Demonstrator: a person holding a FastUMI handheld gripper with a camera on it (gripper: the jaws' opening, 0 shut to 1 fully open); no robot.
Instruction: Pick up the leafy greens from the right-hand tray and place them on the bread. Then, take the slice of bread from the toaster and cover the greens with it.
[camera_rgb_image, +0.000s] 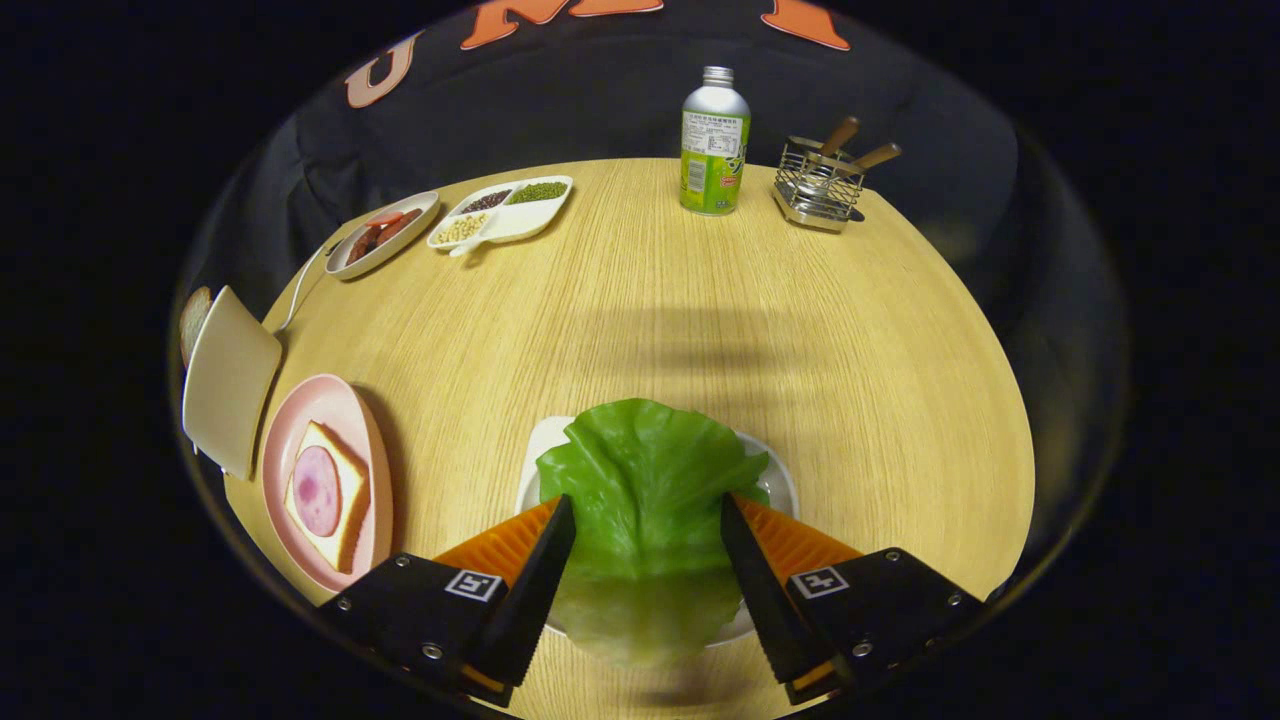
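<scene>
A green lettuce leaf (648, 470) lies on a small white tray (547, 440), directly between my fingers. My gripper (646, 500) is open; its two fingers stand on either side of the leaf, close to its edges, and the leaf is flat and uncrumpled. To the left, a pink plate (375, 500) holds a slice of bread (345, 485) with a round of ham (317, 490) on top. Beyond the plate stands a cream toaster (230, 375), with a slice of bread (193, 318) sticking out of it.
Across the round wooden table (700, 330) stand a green bottle (715, 150) and a wire holder with wooden-handled utensils (818, 185). At the far left are a divided white dish of beans (505, 210) and an oval dish of sausage pieces (380, 235). A white cable (300, 290) runs from the toaster.
</scene>
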